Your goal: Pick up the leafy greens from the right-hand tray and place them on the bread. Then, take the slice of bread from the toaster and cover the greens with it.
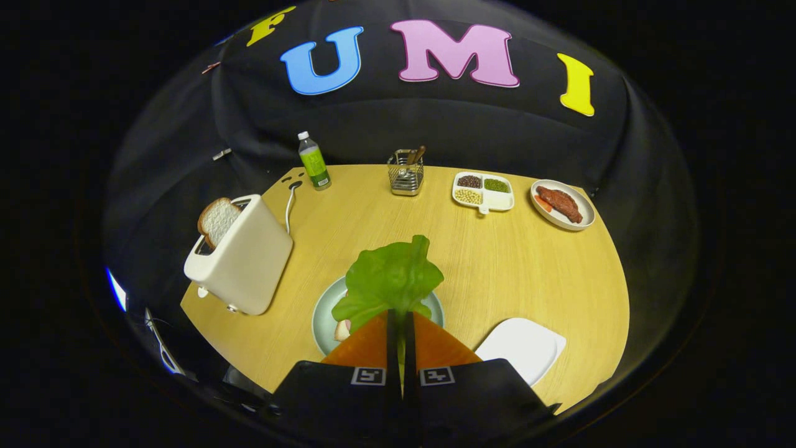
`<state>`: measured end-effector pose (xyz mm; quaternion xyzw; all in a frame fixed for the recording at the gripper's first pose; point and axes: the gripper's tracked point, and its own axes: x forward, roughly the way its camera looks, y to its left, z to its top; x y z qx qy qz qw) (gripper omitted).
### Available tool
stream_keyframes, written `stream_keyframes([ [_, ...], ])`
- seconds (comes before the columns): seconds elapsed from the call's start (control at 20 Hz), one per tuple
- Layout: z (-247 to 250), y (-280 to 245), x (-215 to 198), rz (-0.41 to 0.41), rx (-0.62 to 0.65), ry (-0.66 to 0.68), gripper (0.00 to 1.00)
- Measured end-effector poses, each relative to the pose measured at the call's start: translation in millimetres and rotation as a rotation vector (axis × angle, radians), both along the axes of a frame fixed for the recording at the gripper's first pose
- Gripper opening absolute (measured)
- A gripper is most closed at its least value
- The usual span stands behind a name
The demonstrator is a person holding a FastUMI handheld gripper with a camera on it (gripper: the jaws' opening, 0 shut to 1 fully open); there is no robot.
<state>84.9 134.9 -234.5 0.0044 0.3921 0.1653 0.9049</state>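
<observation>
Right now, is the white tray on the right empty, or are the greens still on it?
Empty. The white tray shows only bare surface; the leafy greens are pinched between the shut tongs, above the round plate.

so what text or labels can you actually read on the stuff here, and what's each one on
None can be read.
Bottle by the toaster: green label, print too small and blurred.
Fingers: square black-and-white marker patterns near their base, no letters or numbers. The gripper is shut on the leafy greens, above the round plate.
</observation>
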Motion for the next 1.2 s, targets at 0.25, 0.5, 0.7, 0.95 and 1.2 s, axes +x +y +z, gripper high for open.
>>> stream_keyframes([
  [0.25, -25, 29, 8, 0.065, -0.043, 0.027, 0.05],
  [0.5, -55, 43, 13, 0.120, -0.113, 0.062, 0.06],
  [0.7, -71, 41, 14, 0.133, -0.157, 0.084, 0.12],
  [0.95, -75, 44, 23, 0.097, -0.141, 0.097, 0.38],
  [1.2, -58, 55, 25, 0.099, -0.114, 0.042, 1.00],
])
